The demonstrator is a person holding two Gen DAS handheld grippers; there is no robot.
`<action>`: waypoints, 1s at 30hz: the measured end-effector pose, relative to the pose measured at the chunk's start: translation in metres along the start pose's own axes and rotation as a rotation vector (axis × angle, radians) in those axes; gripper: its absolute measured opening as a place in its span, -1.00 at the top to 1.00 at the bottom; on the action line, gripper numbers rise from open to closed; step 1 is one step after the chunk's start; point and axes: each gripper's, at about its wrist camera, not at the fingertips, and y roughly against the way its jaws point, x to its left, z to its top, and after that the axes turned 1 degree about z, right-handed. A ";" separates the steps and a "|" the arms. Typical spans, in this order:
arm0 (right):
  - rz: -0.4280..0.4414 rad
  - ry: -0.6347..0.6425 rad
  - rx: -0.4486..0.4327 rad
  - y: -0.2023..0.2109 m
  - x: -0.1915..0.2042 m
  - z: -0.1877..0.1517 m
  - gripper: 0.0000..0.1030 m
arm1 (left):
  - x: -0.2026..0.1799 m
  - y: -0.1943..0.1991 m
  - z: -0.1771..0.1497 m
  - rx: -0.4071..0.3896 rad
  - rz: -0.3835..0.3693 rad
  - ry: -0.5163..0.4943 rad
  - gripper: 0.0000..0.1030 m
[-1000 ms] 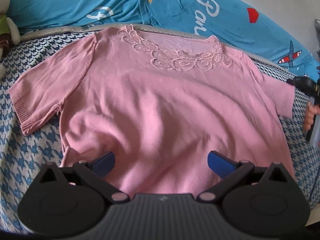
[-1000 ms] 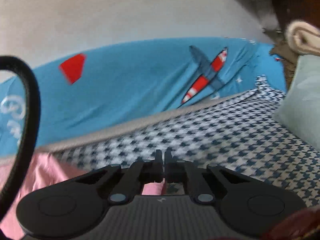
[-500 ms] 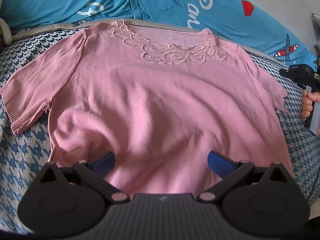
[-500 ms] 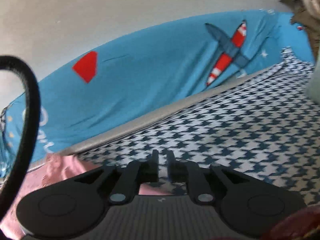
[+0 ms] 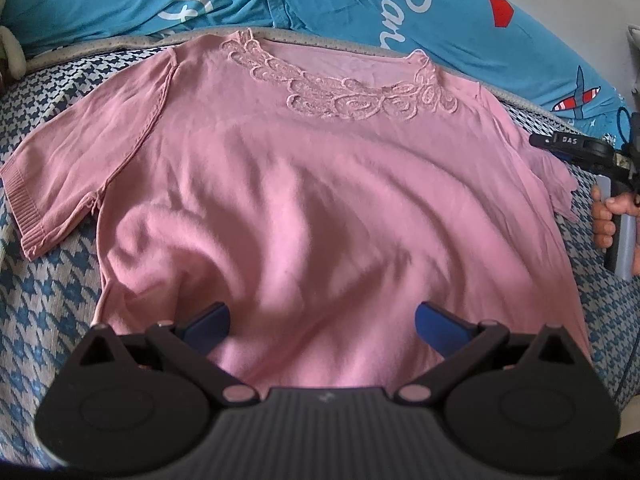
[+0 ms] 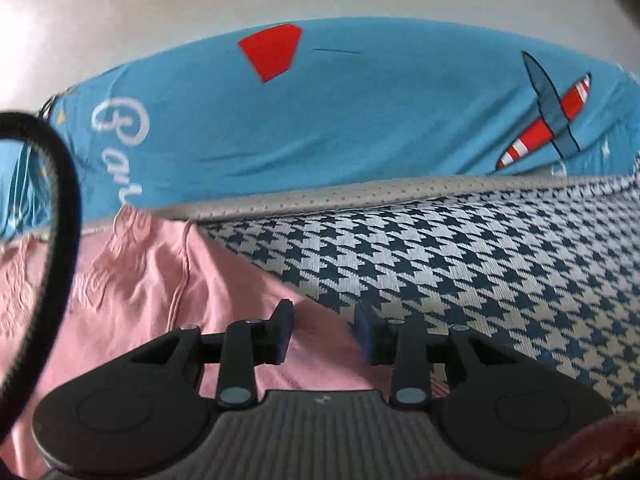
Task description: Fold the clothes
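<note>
Jaws spreading on our right gripper (image 6: 323,330) over the sleeve (image 6: 256,304), nothing pinched; left gripper (image 5: 322,320) gapes above the pink lace-necked knit top (image 5: 312,200), flat on the houndstooth bedcover (image 6: 480,280). Next we'd pinch that sleeve and fold inward.

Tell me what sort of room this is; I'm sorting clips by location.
Probably a bedroom: a pink top lies spread on a houndstooth bedcover, with blue cartoon-print bedding bunched against a pale wall.
</note>
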 end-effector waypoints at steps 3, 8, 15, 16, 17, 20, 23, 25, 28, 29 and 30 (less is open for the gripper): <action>0.027 0.018 0.011 0.000 0.003 0.000 0.32 | 0.000 0.000 -0.001 0.002 0.000 -0.006 -1.00; 0.035 0.034 0.010 -0.004 0.004 -0.001 0.44 | 0.000 -0.001 -0.001 0.004 0.002 -0.016 -1.00; -0.015 0.099 -0.013 -0.001 0.015 -0.003 0.87 | -0.002 -0.003 -0.001 0.004 0.008 -0.026 -1.00; -0.030 0.101 -0.020 -0.001 0.016 -0.002 0.88 | -0.002 -0.004 -0.002 0.004 0.010 -0.027 -1.00; -0.050 0.098 -0.029 -0.002 0.016 0.000 0.88 | -0.002 -0.004 -0.002 0.004 0.010 -0.029 -1.00; -0.113 0.055 -0.062 -0.004 0.011 0.007 0.89 | -0.002 -0.004 -0.002 0.004 0.012 -0.037 -1.00; -0.173 0.018 -0.077 -0.008 0.008 0.010 0.89 | -0.001 -0.006 -0.003 0.003 0.015 -0.049 -1.00; -0.216 -0.001 -0.068 -0.015 0.007 0.010 0.89 | -0.001 -0.007 -0.003 0.004 0.018 -0.055 -1.00; -0.236 0.007 -0.079 -0.021 0.009 0.007 0.89 | 0.001 -0.008 -0.003 0.000 0.015 -0.062 -1.00; -0.228 0.002 -0.080 -0.022 0.009 0.009 0.88 | 0.001 -0.009 -0.003 -0.001 0.016 -0.063 -1.00; -0.219 -0.017 -0.084 -0.020 0.007 0.011 0.88 | 0.002 -0.009 -0.003 -0.003 0.017 -0.065 -1.00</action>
